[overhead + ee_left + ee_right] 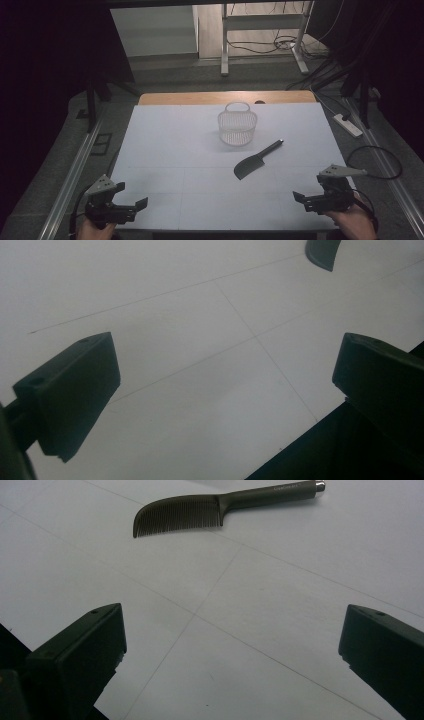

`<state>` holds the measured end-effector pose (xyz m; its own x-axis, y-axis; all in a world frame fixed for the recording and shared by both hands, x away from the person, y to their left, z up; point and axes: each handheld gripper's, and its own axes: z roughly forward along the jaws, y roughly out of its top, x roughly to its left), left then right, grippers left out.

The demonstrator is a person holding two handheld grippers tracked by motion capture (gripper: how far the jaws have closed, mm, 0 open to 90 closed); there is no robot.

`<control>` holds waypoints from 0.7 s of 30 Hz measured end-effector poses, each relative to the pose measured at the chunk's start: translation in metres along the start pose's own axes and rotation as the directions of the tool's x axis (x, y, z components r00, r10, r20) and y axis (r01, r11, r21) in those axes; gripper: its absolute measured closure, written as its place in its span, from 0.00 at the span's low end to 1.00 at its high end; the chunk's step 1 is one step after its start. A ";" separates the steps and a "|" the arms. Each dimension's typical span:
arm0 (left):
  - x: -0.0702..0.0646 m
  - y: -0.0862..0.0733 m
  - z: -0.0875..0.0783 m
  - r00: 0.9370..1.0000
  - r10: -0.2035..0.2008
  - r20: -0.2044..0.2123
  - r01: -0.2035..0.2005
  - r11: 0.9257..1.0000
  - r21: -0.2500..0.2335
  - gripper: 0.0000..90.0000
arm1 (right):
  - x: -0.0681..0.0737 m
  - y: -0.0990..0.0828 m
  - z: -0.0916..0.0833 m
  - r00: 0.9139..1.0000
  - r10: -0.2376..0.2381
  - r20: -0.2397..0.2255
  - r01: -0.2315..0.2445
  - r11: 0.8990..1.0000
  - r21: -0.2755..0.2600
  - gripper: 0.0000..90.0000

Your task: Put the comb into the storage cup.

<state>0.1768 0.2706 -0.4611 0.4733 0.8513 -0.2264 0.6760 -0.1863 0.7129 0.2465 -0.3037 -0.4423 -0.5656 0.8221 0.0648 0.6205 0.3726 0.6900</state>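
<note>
A dark comb (256, 161) with a long handle lies flat on the white table (175, 150), right of centre; the right gripper view shows its teeth (180, 515) and the left gripper view its rounded end (322, 252). Behind it stands a small white mesh basket (237, 125) with a handle, upright. My left gripper (134, 197) rests open at the table's near left corner, nothing between its jaws. At the near right corner my right gripper (300, 199) is also open and holds nothing; the comb lies well ahead of it.
The wooden table edge (200, 97) shows at the far side. A metal rail (75, 170) runs along the left and another along the right. A power strip (348, 125) and cables (375, 160) lie on the floor to the right.
</note>
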 end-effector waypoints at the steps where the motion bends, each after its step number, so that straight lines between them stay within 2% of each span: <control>1: 0.000 0.000 0.000 1.000 0.000 0.000 0.000 1.000 0.000 0.00 | 0.000 0.001 0.000 1.000 -0.002 -0.003 0.002 1.000 0.002 0.00; 8: 0.000 0.000 0.000 1.000 -0.001 0.000 0.001 1.000 0.001 0.00 | 0.000 0.007 0.002 0.999 -0.013 -0.029 0.014 1.000 0.009 0.00; 14: 0.000 0.000 0.000 1.000 -0.005 0.000 0.005 1.000 -0.001 0.00 | 0.002 0.016 0.007 0.998 -0.052 -0.023 0.052 0.999 0.007 0.00; 21: 0.001 0.000 0.000 1.000 -0.006 0.002 0.006 1.000 0.000 0.00 | -0.002 0.019 0.011 0.999 -0.031 -0.020 0.031 1.000 0.005 0.00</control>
<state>0.1771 0.2712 -0.4613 0.4705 0.8515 -0.2314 0.6784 -0.1813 0.7120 0.2653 -0.2939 -0.4369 -0.5955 0.8013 0.0579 0.6053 0.4001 0.6881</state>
